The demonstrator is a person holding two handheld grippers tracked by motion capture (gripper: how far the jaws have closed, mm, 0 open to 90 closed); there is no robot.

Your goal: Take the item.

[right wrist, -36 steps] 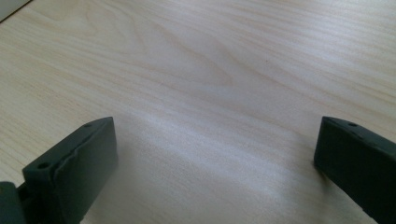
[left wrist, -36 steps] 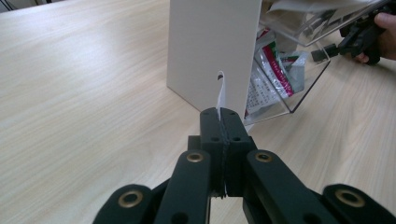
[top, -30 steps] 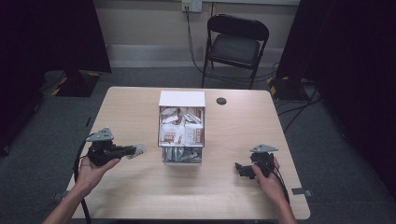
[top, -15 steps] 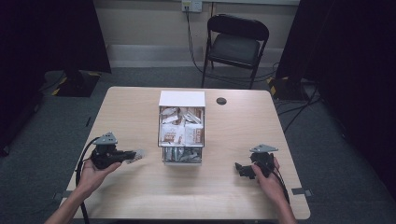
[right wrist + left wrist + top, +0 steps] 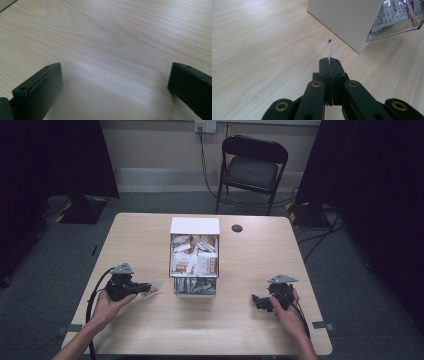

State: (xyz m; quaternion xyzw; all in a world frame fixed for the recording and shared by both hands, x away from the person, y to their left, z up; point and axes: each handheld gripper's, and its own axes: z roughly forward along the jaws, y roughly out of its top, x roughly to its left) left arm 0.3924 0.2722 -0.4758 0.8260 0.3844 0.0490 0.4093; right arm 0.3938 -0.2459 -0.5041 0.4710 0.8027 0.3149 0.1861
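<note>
A white box (image 5: 195,226) with a clear front stands at the table's centre, packed with several snack packets (image 5: 194,262). My left gripper (image 5: 145,288) is low over the table, left of the box, shut on a thin white packet (image 5: 154,287). In the left gripper view the jaws (image 5: 329,61) are pressed together, and the packet's edge (image 5: 330,50) sticks out toward the box's white wall (image 5: 342,17). My right gripper (image 5: 256,300) rests near the table's right front, open; in its own view (image 5: 116,68) there is only bare wood between the jaws.
The wooden table (image 5: 125,245) has a small black round cap (image 5: 237,228) behind the box. A black folding chair (image 5: 254,167) stands beyond the far edge. Cables trail from both grippers toward the front edge.
My left gripper has sunk toward the tabletop and drawn slightly back toward the person, still holding the white packet. The right gripper has stayed in place.
</note>
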